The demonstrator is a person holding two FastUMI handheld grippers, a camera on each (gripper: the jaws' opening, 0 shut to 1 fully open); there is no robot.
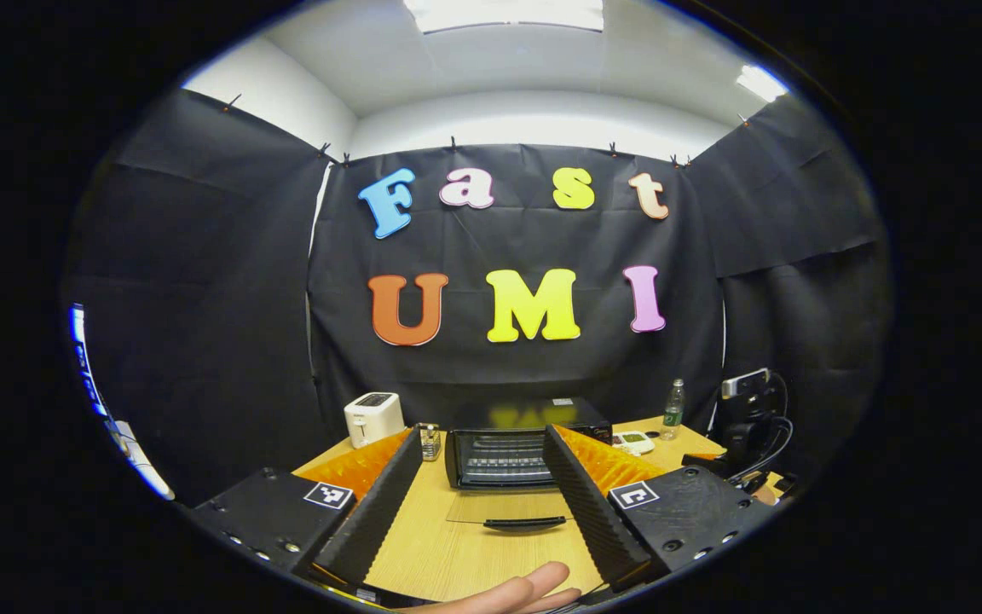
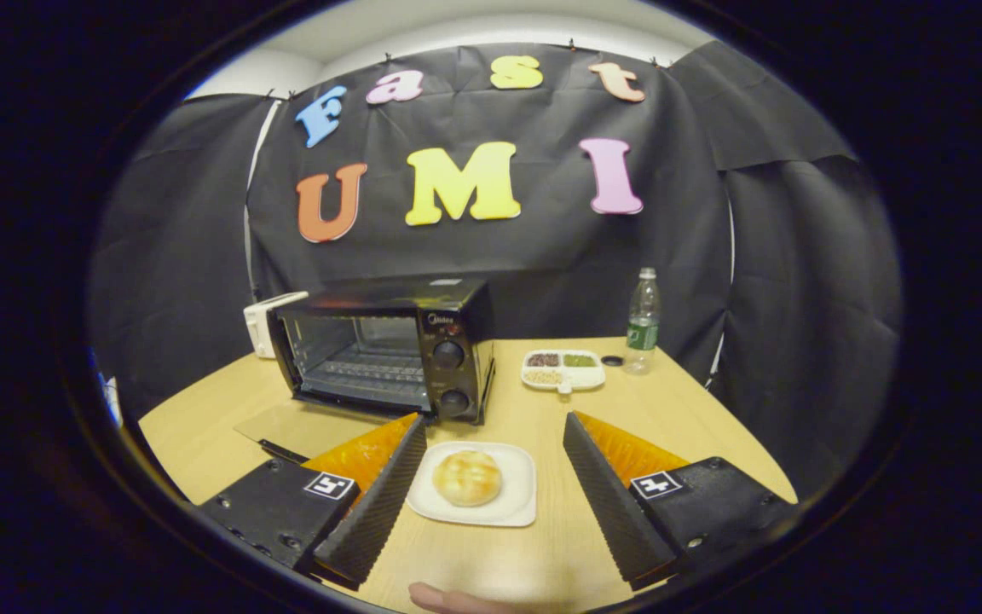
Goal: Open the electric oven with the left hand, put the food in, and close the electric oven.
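In the left gripper view, the electric oven [image 1: 515, 448] sits at the far middle of the tabletop [image 1: 465, 546] with its glass door [image 1: 515, 510] folded flat toward the camera, so the opening step looks done. The left tongs [image 1: 484, 499] hang level above the tabletop just short of the door handle, jaws spread wide and holding nothing. A white toaster [image 1: 373, 418] stands far left, a water bottle [image 1: 672, 408] far right.

In the right gripper view, the oven stands open to the far left, its rack bare; the food has not gone in, and closing is also left. The bread roll [image 2: 467, 477] lies on a white plate [image 2: 518, 503] near the camera, between the fingers of the right tongs [image 2: 491, 482]. These tongs are wide open, gripping nothing, aimed low over the plate. A sectioned dish [image 2: 563, 370] sits beyond.
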